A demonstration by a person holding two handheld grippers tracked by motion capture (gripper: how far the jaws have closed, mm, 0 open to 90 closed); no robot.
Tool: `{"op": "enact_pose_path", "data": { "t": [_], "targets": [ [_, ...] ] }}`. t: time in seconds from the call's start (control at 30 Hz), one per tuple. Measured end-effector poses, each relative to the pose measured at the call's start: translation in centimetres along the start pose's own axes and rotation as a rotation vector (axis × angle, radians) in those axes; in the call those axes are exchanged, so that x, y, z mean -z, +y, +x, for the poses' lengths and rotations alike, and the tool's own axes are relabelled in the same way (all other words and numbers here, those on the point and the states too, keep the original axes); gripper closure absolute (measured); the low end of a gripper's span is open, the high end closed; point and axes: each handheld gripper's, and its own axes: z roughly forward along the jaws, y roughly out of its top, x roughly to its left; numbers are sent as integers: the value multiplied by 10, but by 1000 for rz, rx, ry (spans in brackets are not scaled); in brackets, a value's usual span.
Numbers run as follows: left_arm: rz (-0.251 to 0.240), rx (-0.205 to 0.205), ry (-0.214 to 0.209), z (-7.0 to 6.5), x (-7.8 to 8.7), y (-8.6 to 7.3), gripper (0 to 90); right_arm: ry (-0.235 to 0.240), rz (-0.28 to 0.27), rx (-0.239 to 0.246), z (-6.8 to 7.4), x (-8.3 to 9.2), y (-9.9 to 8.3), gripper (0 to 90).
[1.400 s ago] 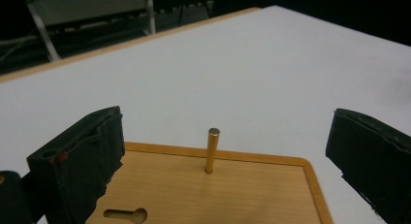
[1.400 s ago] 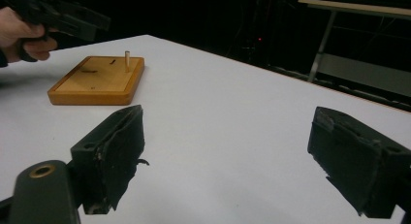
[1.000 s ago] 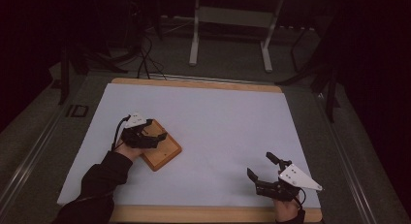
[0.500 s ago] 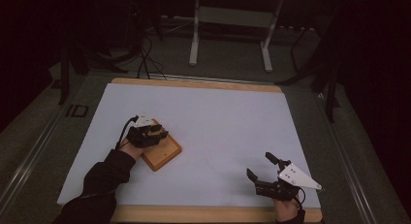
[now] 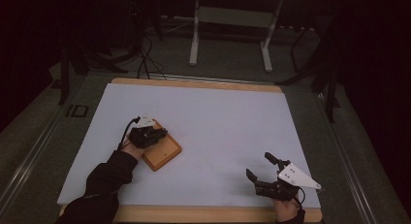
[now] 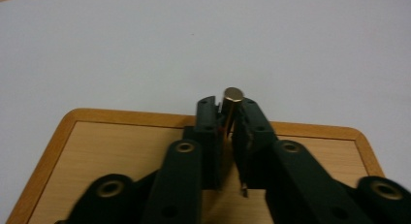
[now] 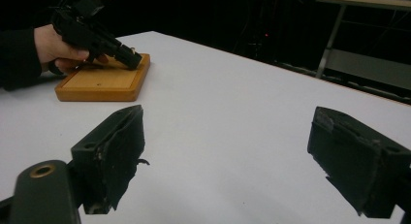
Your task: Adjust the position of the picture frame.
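You work at a table with a pale wooden edge [image 5: 194, 82], its top covered by a white sheet [image 5: 218, 122] that reaches almost to every edge. Around you the room is dark, and only the table is lit. Beyond the far edge lies a grey-green floor [image 5: 228, 64], where a white metal frame [image 5: 230, 20] stands on two legs. Black cables [image 5: 145, 49] trail across the floor near the far left corner.

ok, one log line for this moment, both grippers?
left gripper: just closing, shut on brass peg over wooden board | right gripper: open, nothing held, above white table
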Motion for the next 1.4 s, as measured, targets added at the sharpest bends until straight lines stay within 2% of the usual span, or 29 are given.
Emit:
{"op": "enact_pose_path", "data": {
  "t": [0.07, 0.27, 0.57, 0.83, 0.97, 1.07, 1.27, 1.4],
  "targets": [
    [0, 12, -4, 1, 0, -1, 832, 5, 2, -1, 0, 0, 0, 128],
    [-7, -24, 27, -3, -1, -1, 846, 5, 2, 3, 0, 0, 0, 129],
    [-13, -22, 38, -4, 1, -1, 851, 9, 3, 0, 0, 0, 0, 129],
    [-33, -38, 50, -7, 14, 10, 852, 12, 5, -2, -1, -1, 0, 129],
    [-43, -44, 42, -10, 18, 15, 853, 12, 5, -1, 0, -1, 0, 129],
    [-54, -53, 44, -16, 22, 21, 853, 10, 5, -3, 0, -1, 0, 129],
    [-78, -61, 22, -27, 27, 32, 853, 11, 5, -3, 0, -1, 0, 129],
    [-99, -84, 4, -39, 30, 41, 853, 12, 5, -1, 0, -1, 0, 129]
  ]
}}
